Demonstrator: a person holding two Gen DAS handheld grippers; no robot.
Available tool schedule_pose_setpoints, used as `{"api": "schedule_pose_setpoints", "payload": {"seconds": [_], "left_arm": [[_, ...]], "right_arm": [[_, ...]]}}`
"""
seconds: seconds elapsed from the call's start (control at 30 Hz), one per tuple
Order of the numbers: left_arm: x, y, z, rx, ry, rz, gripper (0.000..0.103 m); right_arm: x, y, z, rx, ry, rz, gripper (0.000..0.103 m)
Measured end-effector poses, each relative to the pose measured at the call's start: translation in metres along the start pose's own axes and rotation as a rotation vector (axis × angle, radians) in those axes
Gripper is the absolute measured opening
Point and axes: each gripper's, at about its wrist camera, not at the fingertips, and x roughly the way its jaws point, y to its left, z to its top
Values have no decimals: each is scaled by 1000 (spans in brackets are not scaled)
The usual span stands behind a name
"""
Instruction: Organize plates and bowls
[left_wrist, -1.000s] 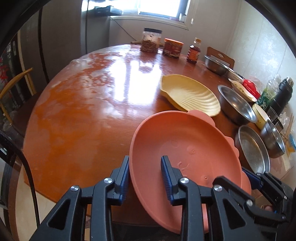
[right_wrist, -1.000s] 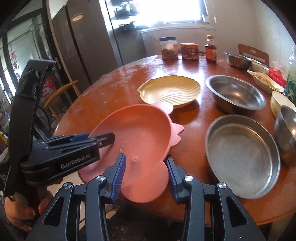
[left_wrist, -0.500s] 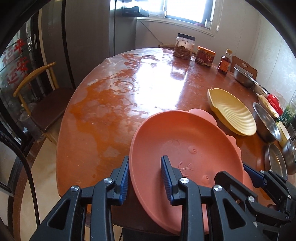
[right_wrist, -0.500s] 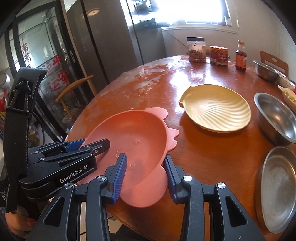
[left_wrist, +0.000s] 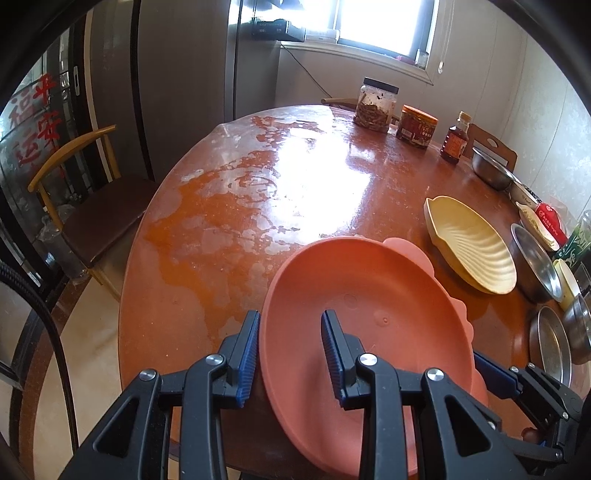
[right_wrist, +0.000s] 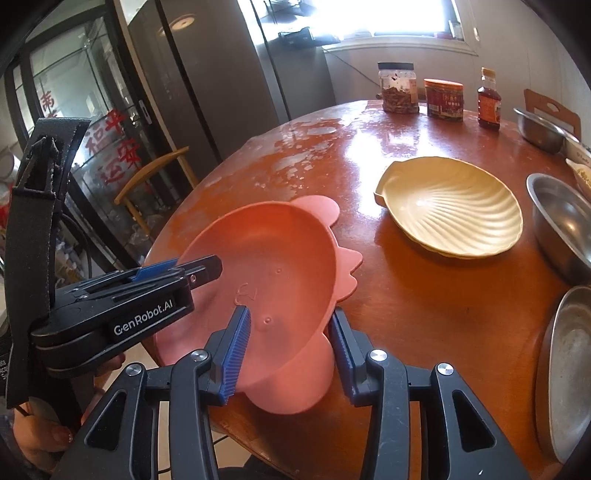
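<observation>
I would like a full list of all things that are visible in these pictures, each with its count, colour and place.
pink plate: 1, salmon pink, at the near table edge, between both grippers' fingers
shell plate: 1, pale yellow, on the table beyond the pink plate
steel bowls: several, silver, along the right side of the table
flat steel pan: 1, silver, near right edge
jars: 2, one clear with a black lid, one red with an orange lid, at the far edge
sauce bottle: 1, brown, beside the jars
table: 1, reddish brown, round
chair: 1, yellow frame, left of the table
left gripper: black with blue pads, straddling the plate's left rim
right gripper: same colours, straddling the plate's near rim
</observation>
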Motion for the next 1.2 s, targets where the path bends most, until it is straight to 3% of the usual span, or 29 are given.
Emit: {"api": "schedule_pose_setpoints", "payload": {"seconds": [0.27, 0.6, 0.8, 0.97, 1.2], "left_arm": [[-13, -4, 5, -7, -33, 63, 37], [-36, -35, 28, 27, -91, 38, 52], [-27, -76, 55, 103, -63, -7, 52], [-4, -111, 80, 192, -19, -35, 66], [40, -138, 100, 253, 90, -61, 67]], "right_arm": [[-24, -15, 1, 44, -70, 13, 63], [-64, -73, 4, 226, -139, -35, 68], [-72, -105, 13, 320, -147, -78, 68], [-61, -124, 21, 372, -114, -88, 68], [-42, -135, 35, 416, -66, -107, 68]]}}
